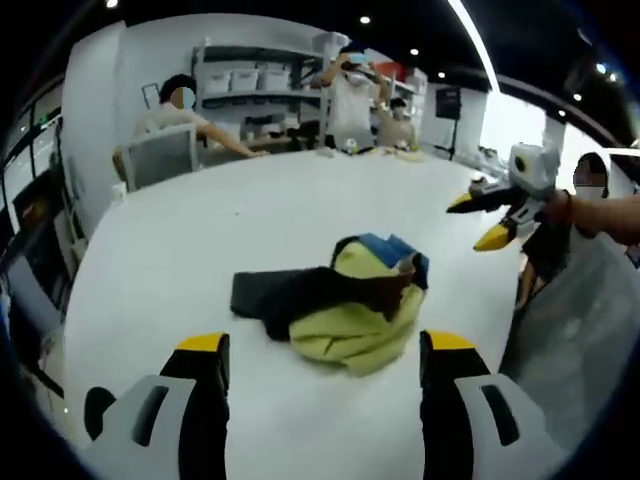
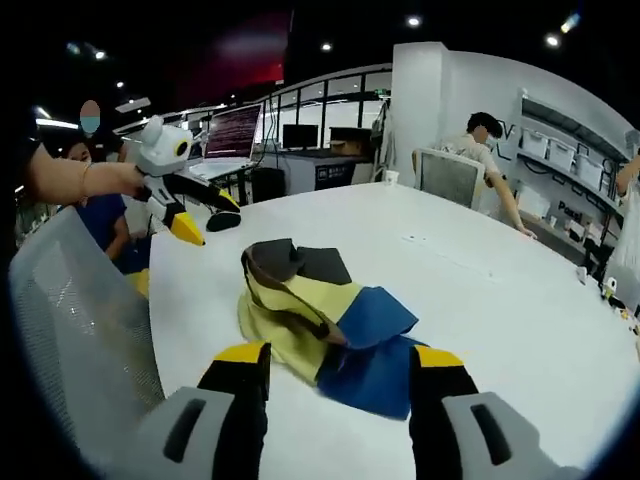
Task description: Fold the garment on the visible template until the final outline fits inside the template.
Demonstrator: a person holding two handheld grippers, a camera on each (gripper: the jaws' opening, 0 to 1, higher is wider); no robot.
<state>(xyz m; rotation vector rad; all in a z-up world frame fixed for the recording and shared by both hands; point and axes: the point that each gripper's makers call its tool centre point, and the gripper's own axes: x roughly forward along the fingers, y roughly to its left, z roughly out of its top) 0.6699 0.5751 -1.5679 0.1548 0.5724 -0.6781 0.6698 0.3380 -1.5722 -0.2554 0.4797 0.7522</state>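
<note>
The left white-and-black two-jaw gripper with yellow tips (image 1: 322, 350) is held low with its jaws spread wide and nothing between them. The right gripper of the same make (image 2: 338, 360) is held likewise (jaws parted, empty). A bare forearm (image 1: 607, 216) is seen behind the right gripper, raised at the far right.

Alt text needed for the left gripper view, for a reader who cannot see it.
A crumpled garment in yellow, black and blue lies unfolded on a white table, just beyond the left gripper, whose yellow-tipped fingers stand apart and empty. The right gripper, held by a hand, hovers open over the table's right edge; people sit and stand by shelves behind.
</note>
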